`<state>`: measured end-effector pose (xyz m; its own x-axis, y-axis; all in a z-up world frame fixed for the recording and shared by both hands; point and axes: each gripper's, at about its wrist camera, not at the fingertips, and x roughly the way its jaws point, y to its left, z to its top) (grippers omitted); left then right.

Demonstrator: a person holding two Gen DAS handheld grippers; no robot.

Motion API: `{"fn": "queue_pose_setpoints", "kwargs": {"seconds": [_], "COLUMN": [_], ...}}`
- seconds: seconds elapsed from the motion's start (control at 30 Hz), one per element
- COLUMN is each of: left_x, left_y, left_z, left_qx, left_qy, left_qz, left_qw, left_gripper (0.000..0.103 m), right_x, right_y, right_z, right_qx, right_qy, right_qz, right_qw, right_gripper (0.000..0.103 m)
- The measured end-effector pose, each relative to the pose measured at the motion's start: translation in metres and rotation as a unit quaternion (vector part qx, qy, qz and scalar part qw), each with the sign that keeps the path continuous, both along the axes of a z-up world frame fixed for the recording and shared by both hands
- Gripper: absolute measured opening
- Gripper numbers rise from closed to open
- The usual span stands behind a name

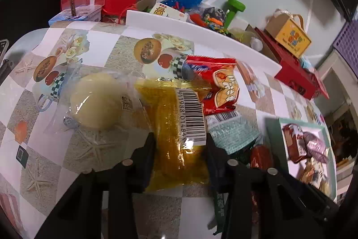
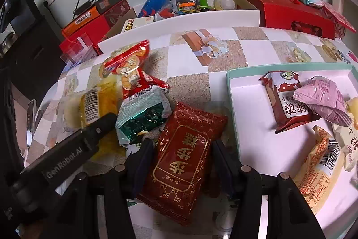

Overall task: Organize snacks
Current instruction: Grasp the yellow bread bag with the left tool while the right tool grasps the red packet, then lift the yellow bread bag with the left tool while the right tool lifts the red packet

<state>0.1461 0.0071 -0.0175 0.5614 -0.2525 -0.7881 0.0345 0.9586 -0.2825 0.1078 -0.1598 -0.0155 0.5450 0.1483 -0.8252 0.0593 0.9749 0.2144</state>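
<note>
Left gripper [image 1: 180,145]: fingers flank the yellow packet [image 1: 179,133], contact unclear. Right gripper [image 2: 183,149]: fingers flank the dark red packet [image 2: 185,160], grip unclear. Tray [image 2: 232,91] lies right, partly cut off.

Table [image 2: 223,86]: loose snack pile at its left part, tray [image 2: 232,91] to the right. Pile, left to right: round bun [image 1: 96,102], corn pack [image 1: 179,127] touching it, foil pouch [image 2: 143,118] beside that, flat cake pack [image 2: 185,156] nearest the tray. Cracker bag [image 2: 132,68] lies behind, overlapping the foil pouch. In the tray: 2 packets leaning together at the back, cookie packet [image 2: 284,100] under wrapped cake [image 2: 322,102]; barcoded packet [image 2: 320,169] in front. Behind the table: long ledge [image 2: 179,17], then carton of oddments [image 2: 125,21]; gift boxes [image 2: 290,10] stacked at right.
</note>
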Motion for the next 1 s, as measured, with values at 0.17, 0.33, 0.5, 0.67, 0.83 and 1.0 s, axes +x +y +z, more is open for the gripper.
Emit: {"fn": "queue_pose_setpoints", "kwargs": {"seconds": [0.17,0.33,0.5,0.67,0.83,1.0], "left_x": [-0.007,-0.019,-0.034,-0.045,-0.050,-0.051], "left_y": [0.001,0.002,0.004,0.010,0.016,0.019], "left_z": [0.003,0.007,0.007,0.005,0.005,0.004], "left_qx": [0.001,-0.001,0.000,0.000,-0.003,-0.007], "left_qy": [0.006,0.008,0.014,0.023,0.025,0.027], "left_qz": [-0.006,-0.008,-0.011,-0.007,-0.002,0.002], "left_qw": [1.0000,0.9999,0.9998,0.9997,0.9997,0.9996], "left_gripper": [0.041,0.041,0.041,0.041,0.041,0.041], "right_x": [-0.002,-0.007,-0.013,-0.022,-0.026,-0.028], "right_y": [-0.004,-0.006,-0.008,-0.005,0.000,0.001], "right_z": [-0.002,-0.003,-0.001,-0.001,-0.003,-0.003], "right_qx": [0.016,0.024,0.035,0.037,0.037,0.033], "right_qy": [0.007,0.012,0.020,0.025,0.028,0.025], "right_qz": [-0.003,-0.005,-0.003,0.005,0.014,0.019], "right_qw": [1.000,1.000,0.999,0.999,0.999,0.999], "right_gripper": [0.058,0.058,0.060,0.065,0.066,0.066]}}
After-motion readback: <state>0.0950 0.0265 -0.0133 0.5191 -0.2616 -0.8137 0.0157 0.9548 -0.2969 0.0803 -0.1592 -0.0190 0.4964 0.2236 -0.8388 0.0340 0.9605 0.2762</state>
